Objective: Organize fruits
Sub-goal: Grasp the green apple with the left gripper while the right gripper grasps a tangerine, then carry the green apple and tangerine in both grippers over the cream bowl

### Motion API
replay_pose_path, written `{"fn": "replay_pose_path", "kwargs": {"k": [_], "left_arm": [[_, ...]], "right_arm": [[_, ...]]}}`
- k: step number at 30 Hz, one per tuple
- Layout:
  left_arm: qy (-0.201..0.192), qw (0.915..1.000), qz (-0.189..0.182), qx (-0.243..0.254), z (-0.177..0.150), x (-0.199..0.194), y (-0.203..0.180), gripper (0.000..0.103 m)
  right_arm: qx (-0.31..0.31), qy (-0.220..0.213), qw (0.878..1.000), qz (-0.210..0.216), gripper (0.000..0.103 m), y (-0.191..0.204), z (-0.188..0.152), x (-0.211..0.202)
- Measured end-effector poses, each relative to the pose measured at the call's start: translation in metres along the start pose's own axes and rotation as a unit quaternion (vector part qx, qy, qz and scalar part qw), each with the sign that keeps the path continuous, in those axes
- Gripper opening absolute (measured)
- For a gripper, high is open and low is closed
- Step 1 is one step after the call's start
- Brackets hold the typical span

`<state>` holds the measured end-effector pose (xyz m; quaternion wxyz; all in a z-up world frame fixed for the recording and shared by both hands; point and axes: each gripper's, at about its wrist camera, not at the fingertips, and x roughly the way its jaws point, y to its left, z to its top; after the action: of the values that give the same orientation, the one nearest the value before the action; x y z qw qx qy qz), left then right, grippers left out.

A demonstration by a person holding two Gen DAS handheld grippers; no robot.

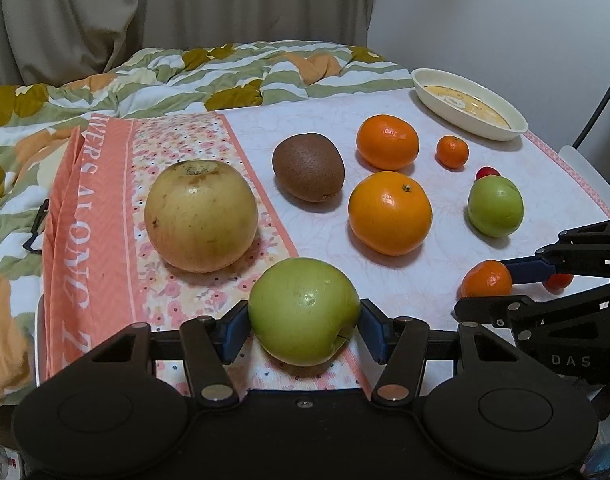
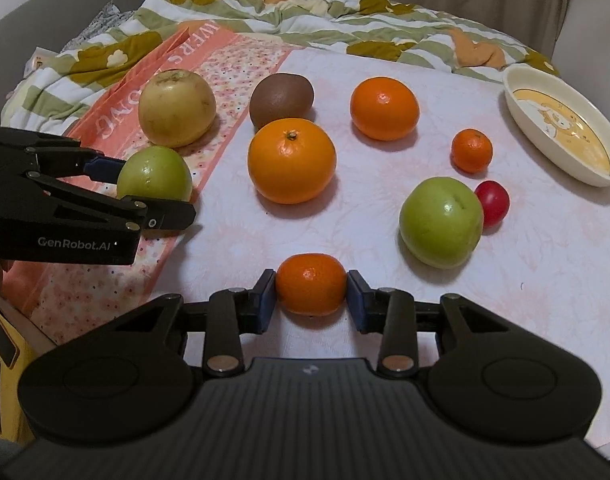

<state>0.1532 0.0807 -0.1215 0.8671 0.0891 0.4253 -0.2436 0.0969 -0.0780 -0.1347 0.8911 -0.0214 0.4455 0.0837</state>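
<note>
Left gripper [image 1: 304,330] fingers clamp a green apple [image 1: 304,312], right gripper [image 2: 311,295] fingers a mandarin [image 2: 311,289]; both round, either may slip toward six o'clock when lifted.

The left tongs [image 1: 304,326] clamp a green apple [image 1: 303,312] on the floral cloth [image 1: 105,208], near a yellow apple [image 1: 201,216].

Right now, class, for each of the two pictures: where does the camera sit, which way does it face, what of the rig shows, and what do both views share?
Left wrist: sits behind the left claw, looking forward and down over the table; its pads press a green apple; the right claw enters at right.
Right wrist: sits behind the right claw, facing likewise; its pads press a small mandarin; the left claw enters at left.
Shared: both held fruits, kiwi, yellow apple, dish.
</note>
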Motion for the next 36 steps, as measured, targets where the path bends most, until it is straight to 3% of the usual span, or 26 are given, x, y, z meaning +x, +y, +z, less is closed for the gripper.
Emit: {"fn": "replay_pose_path", "kwargs": {"k": [5,12,18,26,36], "left_arm": [[0.0,1.0,0.007,0.001,-0.003,-0.006,-0.003,0.062],[-0.011,0.9987,0.048,-0.016,0.002,-0.027,-0.017,0.062],[-0.024,0.9943,0.082,-0.064,0.012,-0.059,-0.048,0.062],[-0.055,0.9891,0.102,-0.091,0.035,-0.081,-0.117,0.062],[-0.106,0.9805,0.113,-0.122,0.084,-0.079,-0.197,0.062]], "right_arm": [[0.004,-0.01,1.0,0.0,0.053,-0.002,-0.001,-0.009],[0.008,-0.029,0.999,0.016,0.053,-0.017,0.0,-0.034],[0.014,-0.053,0.998,0.032,0.053,-0.049,0.001,-0.069],[0.007,-0.072,0.997,0.039,0.053,-0.118,-0.002,-0.11],[-0.021,-0.102,0.994,0.02,0.053,-0.219,0.007,-0.15]]}}
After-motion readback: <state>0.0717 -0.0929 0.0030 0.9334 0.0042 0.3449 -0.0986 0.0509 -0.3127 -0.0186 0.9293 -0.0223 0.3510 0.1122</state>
